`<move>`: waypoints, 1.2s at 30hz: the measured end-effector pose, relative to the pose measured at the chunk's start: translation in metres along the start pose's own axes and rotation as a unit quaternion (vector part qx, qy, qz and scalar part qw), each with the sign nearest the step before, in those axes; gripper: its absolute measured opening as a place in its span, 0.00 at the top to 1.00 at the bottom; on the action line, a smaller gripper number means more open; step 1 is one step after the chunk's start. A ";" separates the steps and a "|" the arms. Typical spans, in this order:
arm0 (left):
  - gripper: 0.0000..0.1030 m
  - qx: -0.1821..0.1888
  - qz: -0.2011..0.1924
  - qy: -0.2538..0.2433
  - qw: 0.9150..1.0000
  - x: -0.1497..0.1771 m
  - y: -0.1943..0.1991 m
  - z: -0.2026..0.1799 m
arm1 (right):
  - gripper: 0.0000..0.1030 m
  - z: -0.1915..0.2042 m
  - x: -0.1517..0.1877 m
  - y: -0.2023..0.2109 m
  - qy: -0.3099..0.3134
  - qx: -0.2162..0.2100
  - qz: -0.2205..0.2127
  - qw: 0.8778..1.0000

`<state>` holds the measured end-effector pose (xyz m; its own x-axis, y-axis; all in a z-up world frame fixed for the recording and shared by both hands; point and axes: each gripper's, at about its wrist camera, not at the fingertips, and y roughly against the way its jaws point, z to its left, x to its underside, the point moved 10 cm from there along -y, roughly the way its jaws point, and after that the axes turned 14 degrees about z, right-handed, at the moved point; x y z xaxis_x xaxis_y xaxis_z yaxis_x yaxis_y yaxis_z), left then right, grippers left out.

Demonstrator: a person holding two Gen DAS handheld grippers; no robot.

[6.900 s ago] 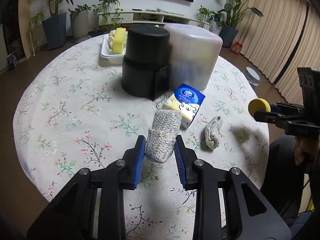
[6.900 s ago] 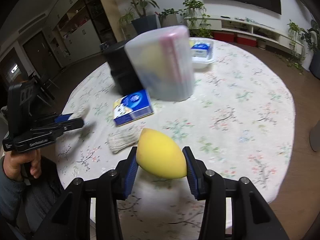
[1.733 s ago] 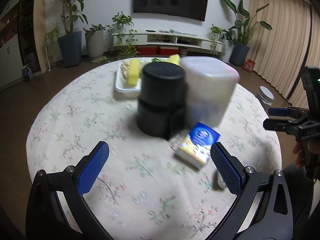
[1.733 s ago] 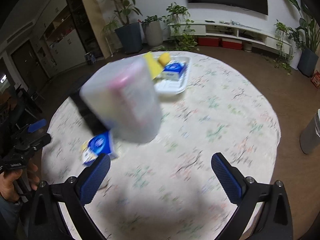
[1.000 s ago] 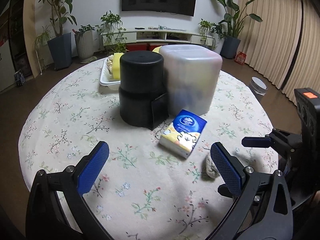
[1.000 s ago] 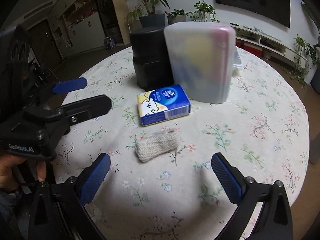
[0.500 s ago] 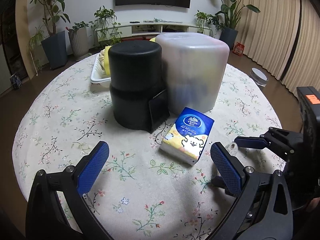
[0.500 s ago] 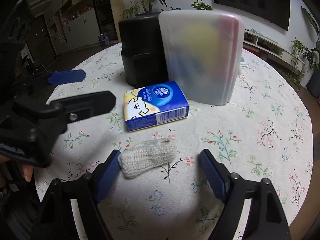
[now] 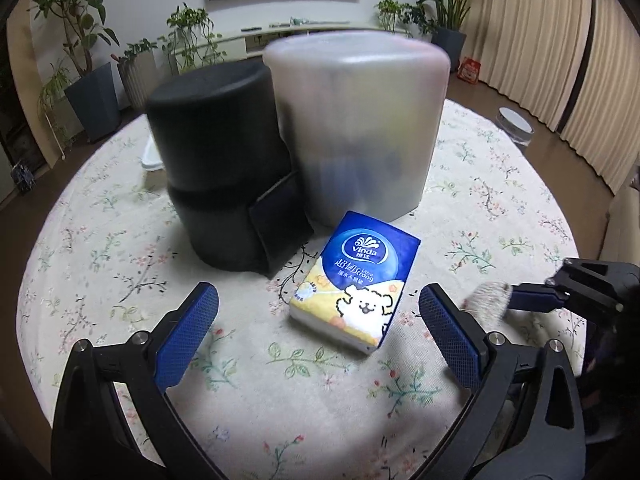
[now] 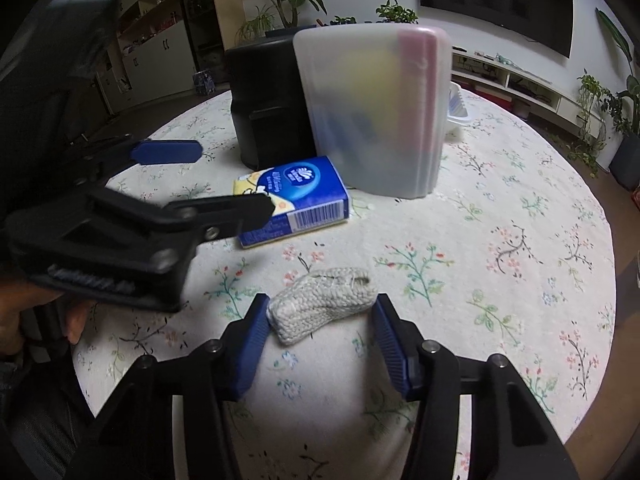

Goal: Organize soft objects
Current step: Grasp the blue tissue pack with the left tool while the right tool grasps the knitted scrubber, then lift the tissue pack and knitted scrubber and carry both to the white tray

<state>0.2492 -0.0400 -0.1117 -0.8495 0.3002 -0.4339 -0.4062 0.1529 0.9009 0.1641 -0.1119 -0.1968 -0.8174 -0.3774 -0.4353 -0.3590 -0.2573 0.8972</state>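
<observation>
On the left, the left gripper (image 9: 318,318) hangs over the floral tablecloth (image 9: 100,240) with its blue pads spread wide and nothing between them. Just beyond its left finger stands the black cylindrical container (image 9: 224,168), and touching it on the right is the frosted plastic bin (image 9: 356,124), its contents only a blur of colour through the wall. In front of those two, straight ahead of the wide-spread jaws, lies the blue-and-yellow tissue pack (image 9: 356,280), flat on the cloth and clear of both pads. Moving right, the knitted pouch (image 10: 320,306) sits on the table near the front edge, lying crosswise, and the right gripper (image 10: 318,330) has it bracketed: the left pad touches the pouch's end, the right pad is at or just off the other end, so the jaws are partly closed around it, though a firm squeeze cannot be confirmed. From the left wrist view the pouch (image 9: 486,304) shows as a grey blur at the right gripper's fingertip. Far back, a white tray (image 10: 456,108) peeks out behind the bin.
</observation>
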 end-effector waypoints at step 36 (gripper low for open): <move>0.43 0.041 -0.007 0.079 0.996 0.062 0.042 0.001 | 0.48 -0.014 0.011 0.032 -0.011 0.005 -0.017 1.000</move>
<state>0.1793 -0.0140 -0.1005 -0.8888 0.1472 -0.4340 -0.3949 0.2343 0.8883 0.1494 -0.1367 -0.1739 -0.8142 -0.3486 -0.4644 -0.3915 -0.2611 0.8824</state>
